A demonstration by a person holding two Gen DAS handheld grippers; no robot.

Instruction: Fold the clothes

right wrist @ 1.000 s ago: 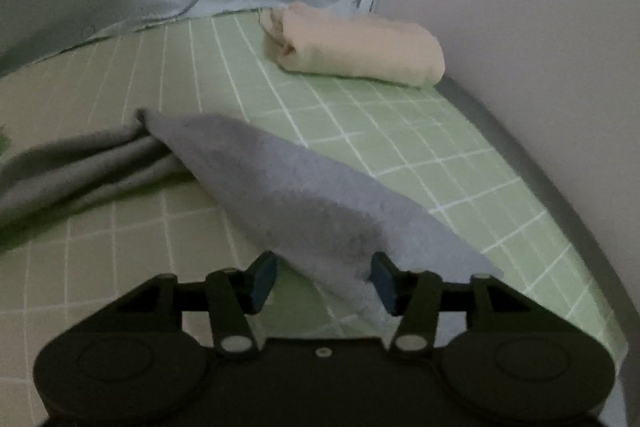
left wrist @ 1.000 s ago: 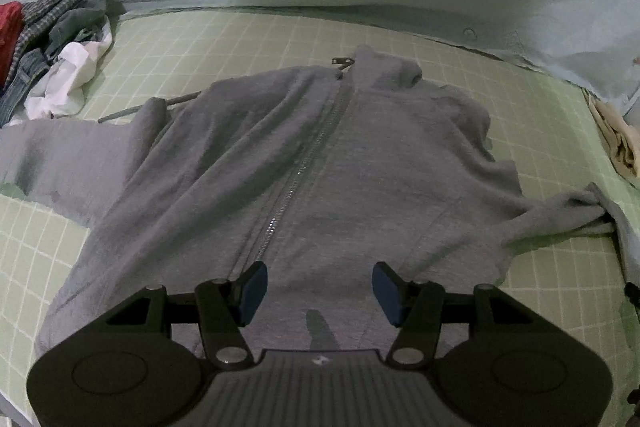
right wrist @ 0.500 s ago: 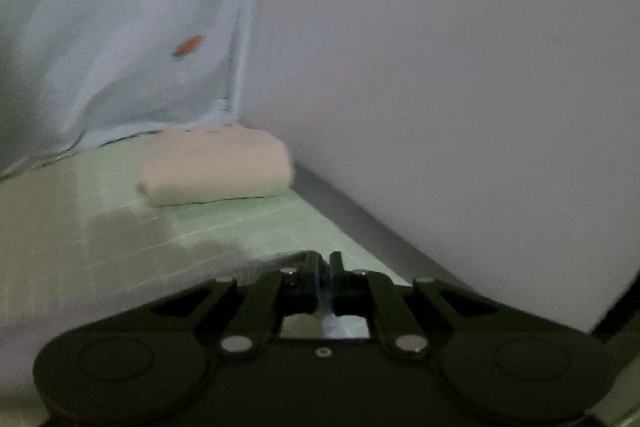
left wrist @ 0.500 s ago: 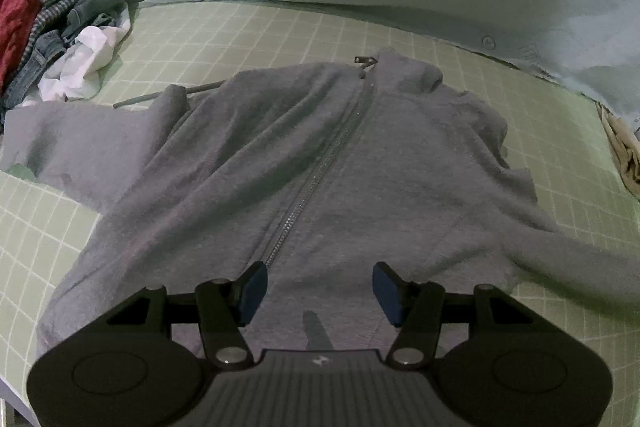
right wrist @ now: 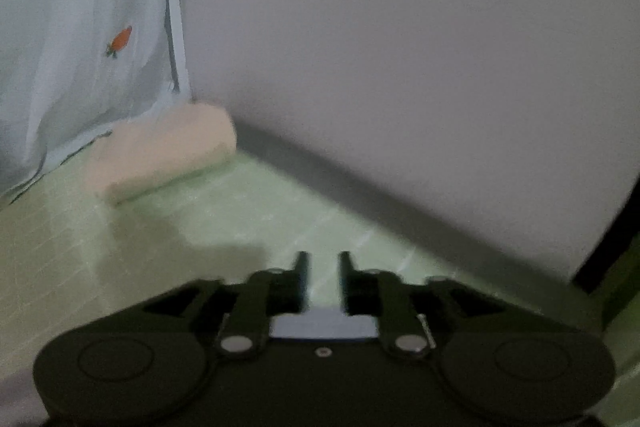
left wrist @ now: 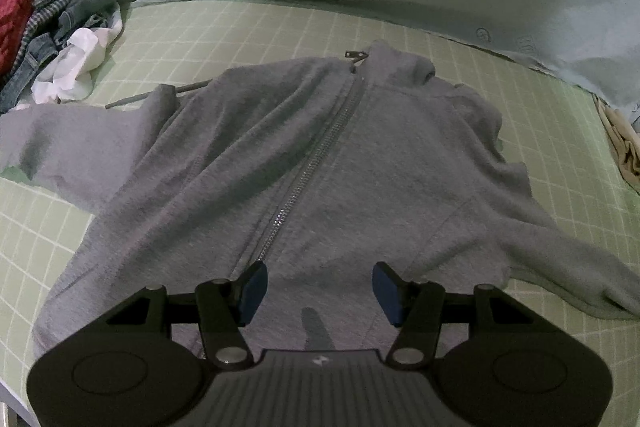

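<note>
Fleecy grey zip jacket (left wrist: 320,163) flat on green grid sheet (left wrist: 248,27), left gripper (left wrist: 318,285) jaws wide apart, right gripper (right wrist: 323,261) jaws slightly parted, empty

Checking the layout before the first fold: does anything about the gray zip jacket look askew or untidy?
Mostly flat, zipper closed. The gray zip jacket has a rumpled shoulder near the collar on the camera's right, and its two sleeves spread unevenly over the green grid sheet. An unfolded clothes pile sits far left.

Your left wrist camera is looking down close over the grey jacket (left wrist: 320,155), facing its collar. Your right wrist camera is sitting low over the green checked bed (right wrist: 248,227), facing the wall corner. Both are catching the beige folded cloth (right wrist: 160,151).
</note>
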